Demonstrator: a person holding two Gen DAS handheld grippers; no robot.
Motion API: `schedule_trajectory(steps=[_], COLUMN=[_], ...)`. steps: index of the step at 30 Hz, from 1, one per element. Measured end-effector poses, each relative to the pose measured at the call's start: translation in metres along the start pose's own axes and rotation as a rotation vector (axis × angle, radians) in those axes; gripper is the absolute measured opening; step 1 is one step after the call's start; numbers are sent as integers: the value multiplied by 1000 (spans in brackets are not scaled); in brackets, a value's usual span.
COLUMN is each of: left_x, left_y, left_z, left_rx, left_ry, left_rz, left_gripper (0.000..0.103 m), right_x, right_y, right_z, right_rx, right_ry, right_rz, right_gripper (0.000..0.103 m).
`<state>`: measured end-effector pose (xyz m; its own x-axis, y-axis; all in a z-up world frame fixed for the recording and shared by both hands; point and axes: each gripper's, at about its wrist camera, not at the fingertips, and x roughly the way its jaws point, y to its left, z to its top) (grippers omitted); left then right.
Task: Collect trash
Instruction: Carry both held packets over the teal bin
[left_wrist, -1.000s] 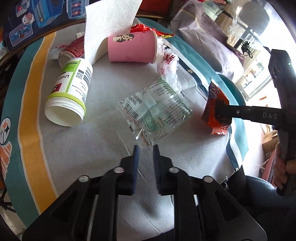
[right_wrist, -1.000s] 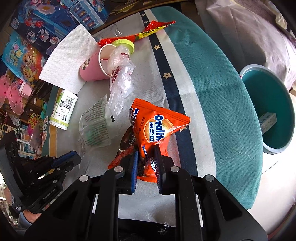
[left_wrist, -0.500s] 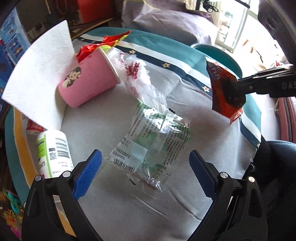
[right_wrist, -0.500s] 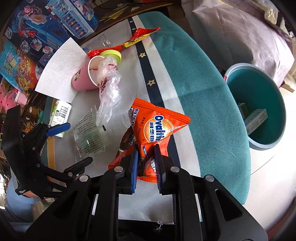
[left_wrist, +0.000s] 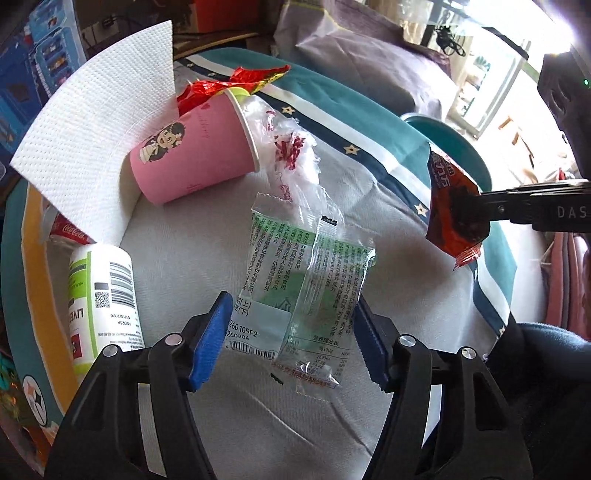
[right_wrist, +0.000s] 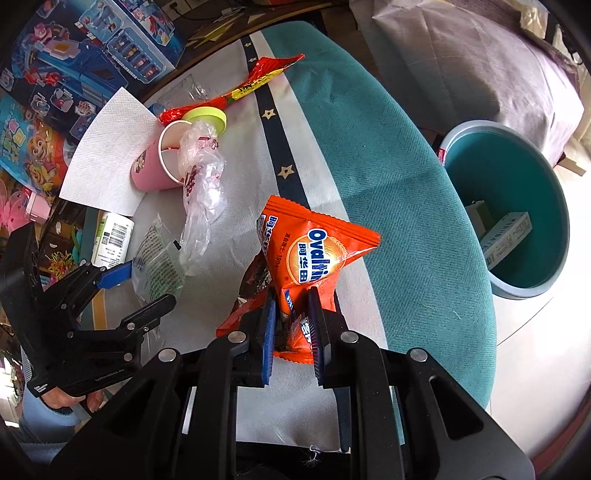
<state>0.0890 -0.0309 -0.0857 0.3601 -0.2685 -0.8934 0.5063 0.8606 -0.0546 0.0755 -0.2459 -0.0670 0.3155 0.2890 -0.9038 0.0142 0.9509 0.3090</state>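
Observation:
A clear wrapper with green print (left_wrist: 295, 291) lies flat on the white cloth. My left gripper (left_wrist: 290, 343) points down over it, its jaws closing with the wrapper's near end between the blue pads (left_wrist: 210, 339); the pads sit at its edges without squeezing it. In the right wrist view the left gripper (right_wrist: 142, 288) straddles the same wrapper (right_wrist: 159, 258). My right gripper (right_wrist: 291, 325) is shut on an orange Ovaltine packet (right_wrist: 314, 254) bunched with a dark wrapper, held above the table. The left wrist view shows that packet (left_wrist: 454, 218) hanging at the right.
A tipped pink paper cup (left_wrist: 192, 158), a crumpled clear bag (left_wrist: 291, 155), a white napkin (left_wrist: 96, 122), a red foil wrapper (left_wrist: 240, 79) and a white bottle (left_wrist: 103, 302) lie on the table. A teal bin (right_wrist: 517, 206) holding small boxes stands beyond the table's right edge.
My left gripper opened wide, rolled and moved over the clear wrapper, then its jaws narrowed around it. The right gripper kept its hold on the orange packet.

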Motion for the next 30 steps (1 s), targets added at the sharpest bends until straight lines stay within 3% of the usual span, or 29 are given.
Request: schedule_trajectory(steps=[8, 14, 22, 30], left_x=[-34, -39, -9, 41], left_y=[-11, -50, -135, -198], left_z=[16, 59, 124, 166], left_rx=[-57, -17, 107, 198], left_ry=[-53, -98, -105, -41], left_rz=[-11, -65, -144, -182], left_gripper=[66, 66, 66, 66], right_x=[-14, -54, -100, -102], right_y=[-19, -68, -153, -223], right_z=[10, 27, 41, 35], right_rx=[30, 110, 228, 349], right_ry=[-40, -158, -276, -283], right_rz=[44, 37, -34, -42], right_gripper=[16, 16, 16, 16])
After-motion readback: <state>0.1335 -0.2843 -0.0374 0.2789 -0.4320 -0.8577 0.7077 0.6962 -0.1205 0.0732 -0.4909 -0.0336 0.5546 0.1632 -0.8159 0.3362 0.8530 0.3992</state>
